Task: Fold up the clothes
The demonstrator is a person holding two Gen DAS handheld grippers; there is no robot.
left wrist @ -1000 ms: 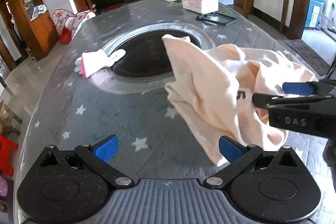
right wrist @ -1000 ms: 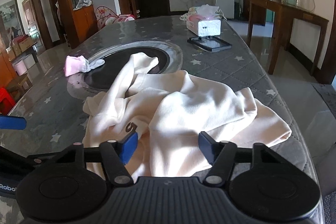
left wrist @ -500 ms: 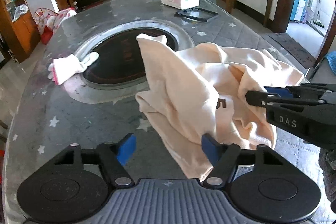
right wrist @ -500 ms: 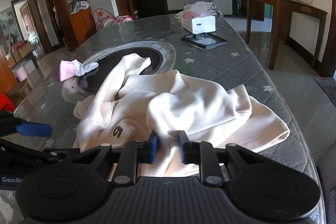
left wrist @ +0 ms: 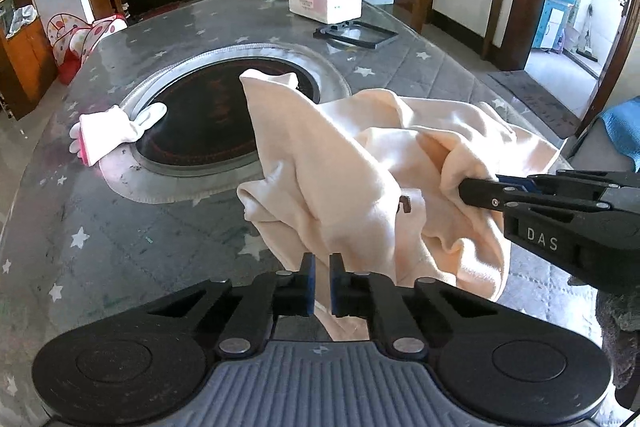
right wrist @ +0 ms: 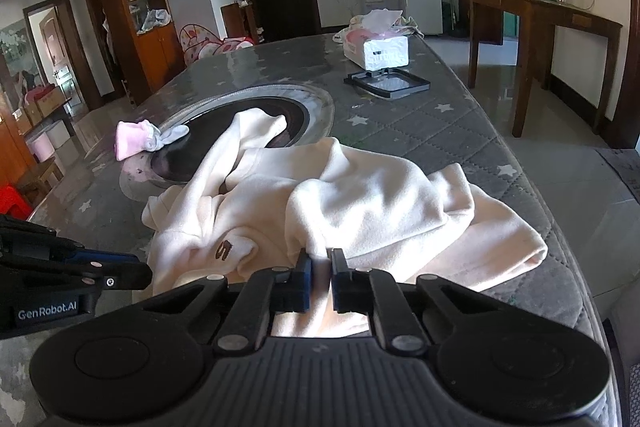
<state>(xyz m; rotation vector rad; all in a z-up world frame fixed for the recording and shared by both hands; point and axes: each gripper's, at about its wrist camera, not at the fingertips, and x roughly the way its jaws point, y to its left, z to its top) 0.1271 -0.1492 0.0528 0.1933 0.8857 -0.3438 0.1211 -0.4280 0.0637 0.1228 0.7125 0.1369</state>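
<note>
2 clamps pinch the cream garment [left wrist: 360,163]: left gripper [left wrist: 321,275] its near edge, right gripper [right wrist: 320,267] a fold.

Garment [left wrist: 360,167] on table [left wrist: 120,235]; sock [left wrist: 108,131] left, tissue box [left wrist: 326,1] behind.

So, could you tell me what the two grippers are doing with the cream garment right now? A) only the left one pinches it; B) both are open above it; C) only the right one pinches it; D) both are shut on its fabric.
D: the left gripper has its fingers closed on a fold of the garment, and the right gripper is likewise clamped on the cloth.
</note>
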